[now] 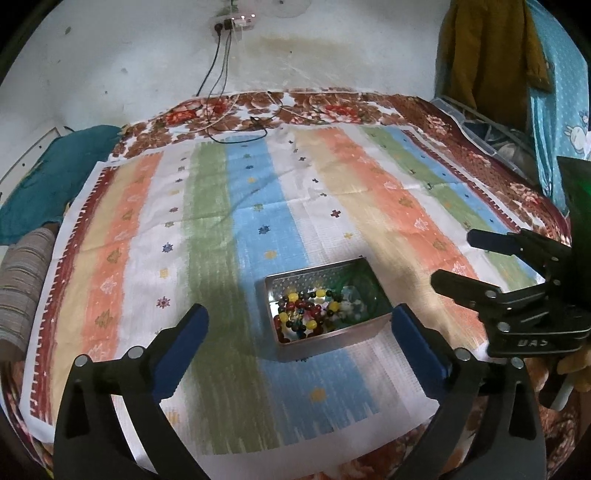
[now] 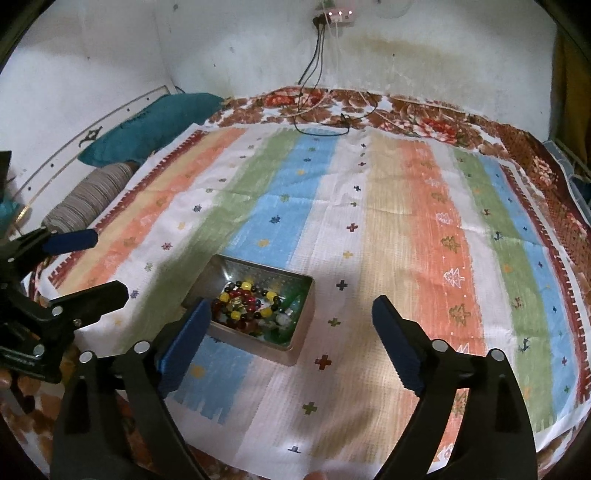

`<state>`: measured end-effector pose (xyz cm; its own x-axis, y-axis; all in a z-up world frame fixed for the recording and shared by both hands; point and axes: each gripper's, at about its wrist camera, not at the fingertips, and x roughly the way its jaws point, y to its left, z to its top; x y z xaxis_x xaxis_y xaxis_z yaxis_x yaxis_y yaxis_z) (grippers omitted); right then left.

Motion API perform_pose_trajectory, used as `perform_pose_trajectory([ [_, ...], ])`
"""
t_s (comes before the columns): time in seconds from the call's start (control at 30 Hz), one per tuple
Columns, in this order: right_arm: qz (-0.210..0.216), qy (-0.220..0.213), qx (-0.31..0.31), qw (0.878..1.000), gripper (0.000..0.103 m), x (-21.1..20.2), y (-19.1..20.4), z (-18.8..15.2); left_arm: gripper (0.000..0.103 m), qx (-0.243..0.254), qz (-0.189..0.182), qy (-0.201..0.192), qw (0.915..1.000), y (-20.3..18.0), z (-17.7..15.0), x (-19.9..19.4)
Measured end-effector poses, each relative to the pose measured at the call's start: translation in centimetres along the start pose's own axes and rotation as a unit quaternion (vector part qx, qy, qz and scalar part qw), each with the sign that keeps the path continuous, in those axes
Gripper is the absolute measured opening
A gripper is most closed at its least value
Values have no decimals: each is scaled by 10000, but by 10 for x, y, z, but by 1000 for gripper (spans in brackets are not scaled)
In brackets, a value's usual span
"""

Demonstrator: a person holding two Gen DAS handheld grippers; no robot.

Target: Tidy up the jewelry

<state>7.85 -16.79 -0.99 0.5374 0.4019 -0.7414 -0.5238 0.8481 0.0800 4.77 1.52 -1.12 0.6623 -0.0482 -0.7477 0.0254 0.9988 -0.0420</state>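
Tin (image 1: 325,332) between left fingers (image 1: 184,354)

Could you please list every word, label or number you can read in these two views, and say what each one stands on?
"UAS": embossed, possibly mirrored, on the black body of the right claw in the left wrist view; only roughly legible.
Embossed lettering on the left claw body in the right wrist view: too blurred to read.
Metal tin, striped cloth, wall socket: no text.

Stained white wall (image 1: 332,48) behind a bed with striped cloth (image 1: 236,206).
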Motion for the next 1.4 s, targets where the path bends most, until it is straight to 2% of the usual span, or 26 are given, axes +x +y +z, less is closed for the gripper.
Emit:
perform_pose_trajectory([
  [0.2,85,-81,-62,9999,94,-10,2,-8,97,-3,147,23,9999,-2,-4,-4],
  [0.33,130,-138,-63,9998,95,-17,0,-13,97,-58,103,55,9999,-1,-6,-4],
  [0.6,143,-173,-97,9997,95,-24,1,-20,97,276,314,-124,9990,-15,-14,-13],
  [0.73,188,-194,-92,9996,95,-28,2,-25,97,320,327,-211,9987,-19,-18,-18],
  [0.9,284,-225,-67,9993,95,-32,2,-30,97,139,198,-192,9995,-17,-22,-19],
  [1.4,364,-308,-82,9988,95,-41,4,-36,97,74,229,-243,9994,-18,-26,-23],
])
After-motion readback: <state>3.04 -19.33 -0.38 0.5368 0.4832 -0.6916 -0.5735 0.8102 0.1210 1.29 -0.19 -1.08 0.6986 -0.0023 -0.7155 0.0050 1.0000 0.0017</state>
